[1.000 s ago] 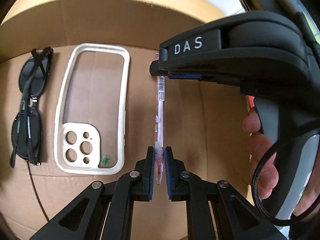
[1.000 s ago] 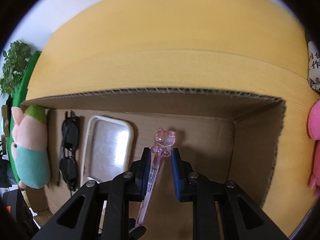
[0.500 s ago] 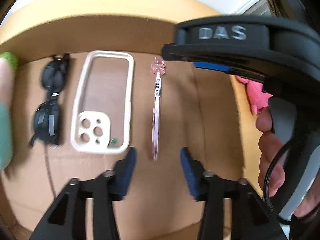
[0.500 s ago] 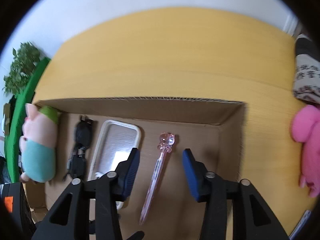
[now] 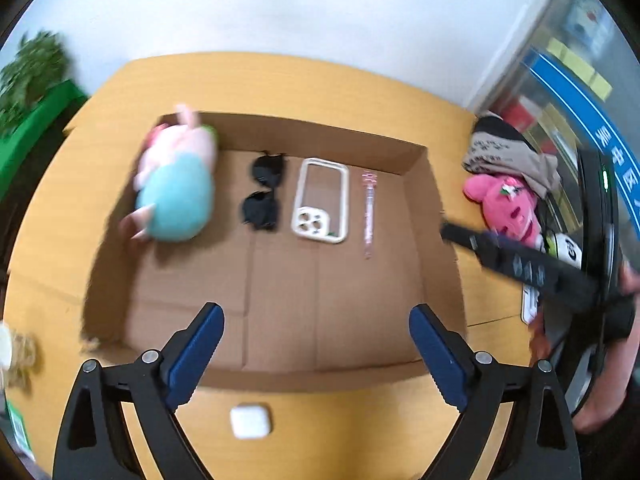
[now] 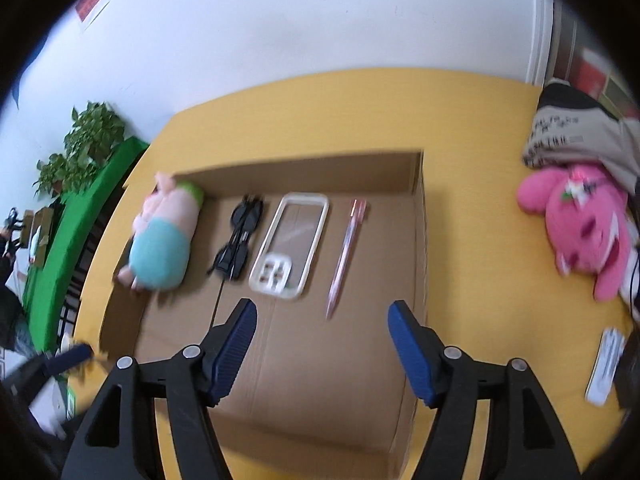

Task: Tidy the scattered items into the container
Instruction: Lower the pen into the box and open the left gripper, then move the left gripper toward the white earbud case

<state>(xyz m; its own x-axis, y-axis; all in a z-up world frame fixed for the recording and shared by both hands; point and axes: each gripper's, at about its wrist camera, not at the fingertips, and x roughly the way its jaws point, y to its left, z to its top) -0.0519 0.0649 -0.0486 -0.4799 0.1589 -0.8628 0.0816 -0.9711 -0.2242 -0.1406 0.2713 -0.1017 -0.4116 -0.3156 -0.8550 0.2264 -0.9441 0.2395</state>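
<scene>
Yellow table [image 6: 472, 240], white wall [image 6: 320, 20], possibly shelving [image 5: 580, 80]

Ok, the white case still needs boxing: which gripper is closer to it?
Left. The left gripper hovers right over the white case; the right gripper is over by the box's right wall.

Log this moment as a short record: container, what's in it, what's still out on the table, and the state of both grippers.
container: open cardboard box on the yellow table
in box, left to right: pig plush, black sunglasses, phone case, pink pen
items touching each other: none, as far as visible
still outside: pink plush right of the box; white earbud case in front of the box
left gripper: open, holds nothing
right gripper: open, holds nothing
</scene>
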